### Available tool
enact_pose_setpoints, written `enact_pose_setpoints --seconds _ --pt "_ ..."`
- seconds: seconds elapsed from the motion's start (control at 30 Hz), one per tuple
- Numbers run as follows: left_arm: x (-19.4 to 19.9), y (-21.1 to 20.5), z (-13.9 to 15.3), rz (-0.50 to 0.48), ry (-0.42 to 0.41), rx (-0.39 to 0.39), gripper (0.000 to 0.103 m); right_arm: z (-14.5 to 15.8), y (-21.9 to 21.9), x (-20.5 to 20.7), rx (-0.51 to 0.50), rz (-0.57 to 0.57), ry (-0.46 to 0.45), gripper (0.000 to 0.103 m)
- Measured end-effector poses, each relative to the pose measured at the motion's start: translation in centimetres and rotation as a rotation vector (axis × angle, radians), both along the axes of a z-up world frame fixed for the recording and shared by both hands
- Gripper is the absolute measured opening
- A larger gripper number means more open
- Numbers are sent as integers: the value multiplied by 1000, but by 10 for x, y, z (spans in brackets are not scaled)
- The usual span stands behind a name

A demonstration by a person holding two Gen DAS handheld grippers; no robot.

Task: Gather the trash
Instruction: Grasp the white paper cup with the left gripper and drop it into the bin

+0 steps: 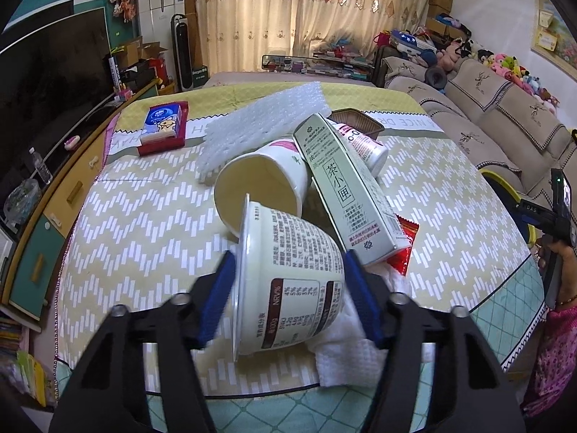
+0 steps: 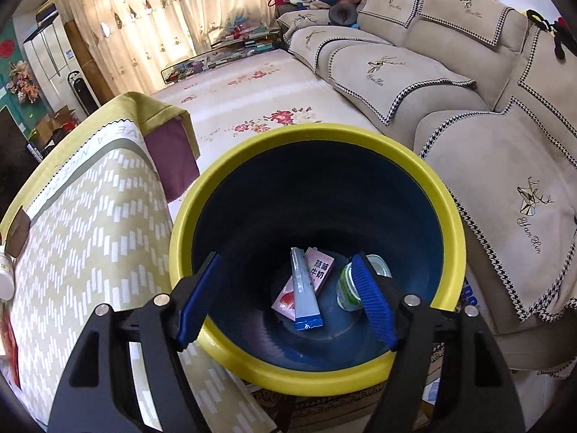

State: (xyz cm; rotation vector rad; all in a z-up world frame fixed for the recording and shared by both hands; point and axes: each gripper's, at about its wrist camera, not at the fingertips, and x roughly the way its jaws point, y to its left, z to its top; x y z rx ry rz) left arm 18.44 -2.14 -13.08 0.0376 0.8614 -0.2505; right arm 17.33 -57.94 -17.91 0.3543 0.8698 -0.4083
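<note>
The right hand-held gripper hangs with its blue ribbed pads parted and nothing between them, over the round yellow-rimmed bin with a dark blue inside. On the bin's floor lie a silver-blue sachet, a pink milk carton just beside it at one o'clock, and a green-and-white small bottle at three o'clock. The worktop under a yellow zigzag-patterned cloth stands at nine o'clock of the bin, a beige sofa at two o'clock.

Glossy plastic yogurt cup, woven cloth tablecloth, ribbed claw pads

A beige sofa with stitched covers runs along the wall, soft toys heaped on its back. Cream curtains hang behind. A tissue pack sits in a red tray on the patterned tablecloth.
</note>
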Motion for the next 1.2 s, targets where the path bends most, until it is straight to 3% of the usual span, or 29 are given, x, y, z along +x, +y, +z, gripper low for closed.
enact_pose_setpoints --seconds 0.13,0.2,0.27,0.5,0.7,0.87,1.2 --pt "-6 0 2 -12 -11 -4 40 3 1 -4 5 1 -10 70" --pt "-10 0 5 -18 -18 -12 16 5 3 -7 5 4 -15 70" --pt "-14 2 11 -17 -31 -15 11 8 5 -9 6 9 -23 70" --pt "-38 -5 47 -52 -132 -1 10 22 9 -21 3 16 -65 70" --pt "-50 -41 82 -165 -210 -16 10 37 8 -38 -24 11 -97 70" --pt "-40 -105 93 -316 -220 -35 10 48 0 -61 -43 -5 -121 71" --pt "-11 -270 83 -602 -126 -95 10 48 -31 -104 -43 -61 -136 73"
